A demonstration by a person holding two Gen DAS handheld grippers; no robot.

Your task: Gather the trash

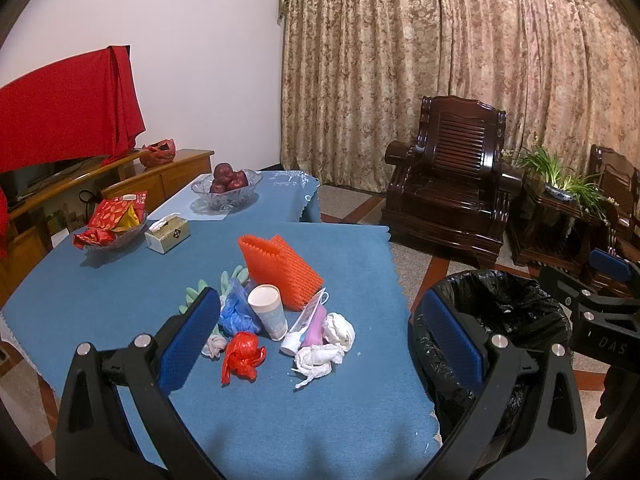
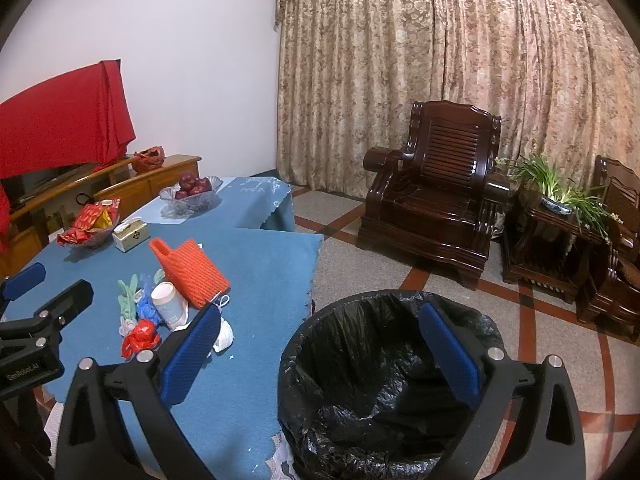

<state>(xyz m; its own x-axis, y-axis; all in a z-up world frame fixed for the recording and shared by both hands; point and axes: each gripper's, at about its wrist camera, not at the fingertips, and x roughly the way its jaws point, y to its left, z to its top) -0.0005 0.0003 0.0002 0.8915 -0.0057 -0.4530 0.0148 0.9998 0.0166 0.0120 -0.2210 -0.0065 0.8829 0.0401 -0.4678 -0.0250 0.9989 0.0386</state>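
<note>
Left gripper [image 1: 320, 332]: hovering above the blue-clothed table [image 1: 340, 408], jaws standing wide apart, gripping nothing.
Right gripper [image 2: 320, 344]: hanging over the bin, jaws spread wide, carrying nothing.
Trash bin [image 2: 360, 380]: sitting on the floor just beside the table's near corner, wearing a black liner; its bottom is too dark to tell if anything is lying inside.
Trash pile: lying bunched near the table's middle.
Paper cup [image 1: 269, 312]: standing upright in the pile.
Red plastic bag [image 1: 242, 356]: lying crumpled in front of the cup.
Blue plastic bag [image 1: 236, 312]: resting beside the cup.
White tissues [image 1: 326, 344]: lying crumpled at the pile's right.
Orange mesh pouch [image 1: 282, 268]: leaning behind the cup.
Fruit bowl [image 1: 226, 190]: sitting well apart, at the far end.
</note>
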